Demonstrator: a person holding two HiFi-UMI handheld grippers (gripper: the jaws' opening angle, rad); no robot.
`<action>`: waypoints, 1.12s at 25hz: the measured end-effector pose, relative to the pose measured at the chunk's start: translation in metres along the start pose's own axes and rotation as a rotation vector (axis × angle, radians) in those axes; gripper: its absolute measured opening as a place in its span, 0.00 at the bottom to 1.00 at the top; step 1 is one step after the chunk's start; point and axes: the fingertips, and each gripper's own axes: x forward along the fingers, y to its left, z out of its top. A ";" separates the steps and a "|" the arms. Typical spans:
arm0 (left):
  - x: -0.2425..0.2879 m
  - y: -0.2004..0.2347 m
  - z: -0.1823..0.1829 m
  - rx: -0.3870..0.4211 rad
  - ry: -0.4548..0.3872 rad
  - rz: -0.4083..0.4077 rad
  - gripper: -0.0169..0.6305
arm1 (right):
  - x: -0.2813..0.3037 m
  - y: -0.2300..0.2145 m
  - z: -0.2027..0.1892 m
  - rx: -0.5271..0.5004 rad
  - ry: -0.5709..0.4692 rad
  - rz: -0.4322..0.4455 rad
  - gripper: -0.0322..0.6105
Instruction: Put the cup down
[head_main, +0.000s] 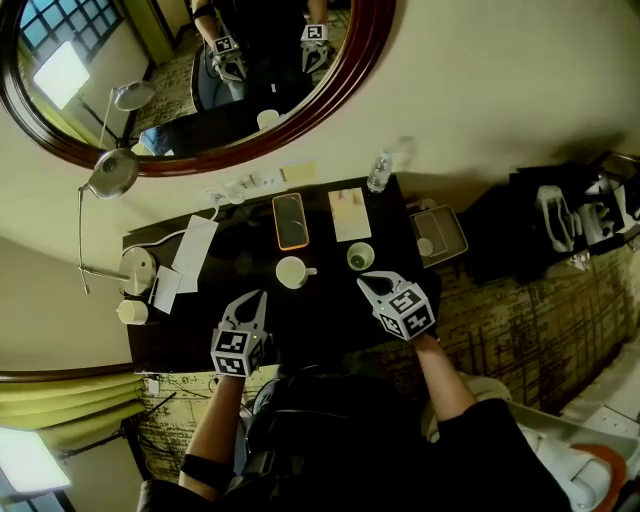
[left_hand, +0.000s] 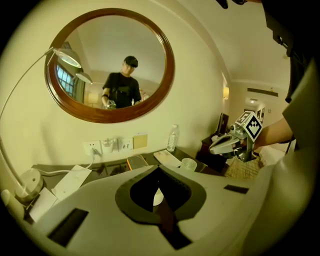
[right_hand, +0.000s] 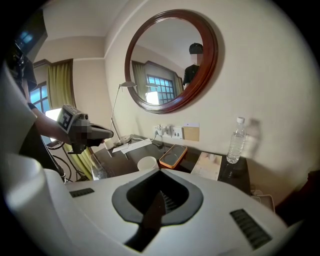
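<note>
A white cup (head_main: 291, 272) stands upright on the dark table (head_main: 330, 320), its handle pointing right; nothing holds it. My left gripper (head_main: 252, 298) hovers just short of it on the near left, jaws shut and empty. Through the left gripper's (left_hand: 159, 168) closed jaws a sliver of the cup (left_hand: 156, 196) shows. My right gripper (head_main: 368, 284) is shut and empty too, close to a small glass cup (head_main: 360, 257) with a green inside. From the right gripper (right_hand: 160, 172) the white cup (right_hand: 147, 163) is ahead to the left, and the left gripper (right_hand: 97, 133) lies beyond it.
A phone in an orange case (head_main: 290, 220), a booklet (head_main: 349, 214) and a water bottle (head_main: 379, 172) lie at the table's far side by the wall. A desk lamp (head_main: 112, 175), papers (head_main: 192, 252) and a cable occupy the left end. A round mirror (head_main: 360, 70) hangs above.
</note>
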 end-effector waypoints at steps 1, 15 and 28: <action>-0.001 0.001 -0.001 0.002 -0.001 -0.002 0.03 | 0.001 0.003 0.000 0.000 0.003 0.006 0.07; 0.005 -0.001 0.008 0.030 -0.021 -0.004 0.03 | 0.008 -0.006 -0.019 0.007 0.022 -0.006 0.08; 0.023 -0.003 0.004 0.026 0.014 -0.020 0.03 | 0.027 -0.044 -0.038 0.006 0.088 -0.058 0.66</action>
